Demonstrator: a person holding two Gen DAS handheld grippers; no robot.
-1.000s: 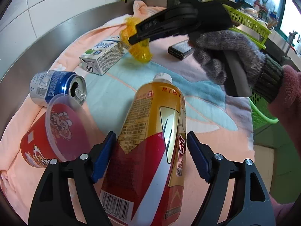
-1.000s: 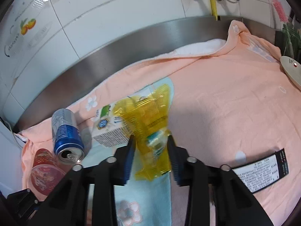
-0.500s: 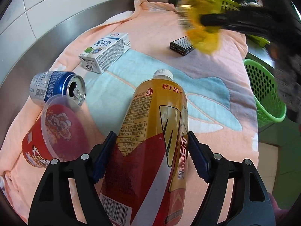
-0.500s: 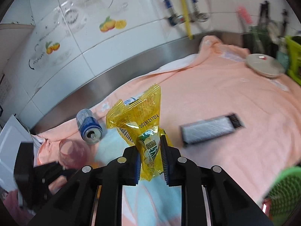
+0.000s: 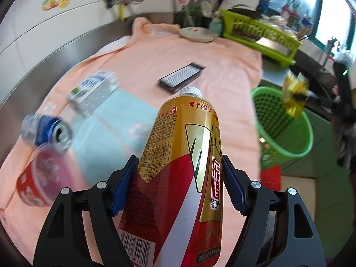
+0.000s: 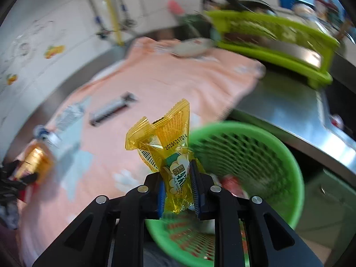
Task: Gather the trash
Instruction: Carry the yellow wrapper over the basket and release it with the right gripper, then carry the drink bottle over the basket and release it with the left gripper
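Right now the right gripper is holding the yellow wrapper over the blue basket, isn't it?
Almost. The basket is green, not blue, as the right wrist view shows. The rest holds: the right gripper is shut on the yellow wrapper, held over the basket's near rim.

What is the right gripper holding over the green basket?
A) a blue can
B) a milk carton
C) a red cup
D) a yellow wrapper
D: the right gripper is clamped on the yellow wrapper, with the green basket just beyond it.
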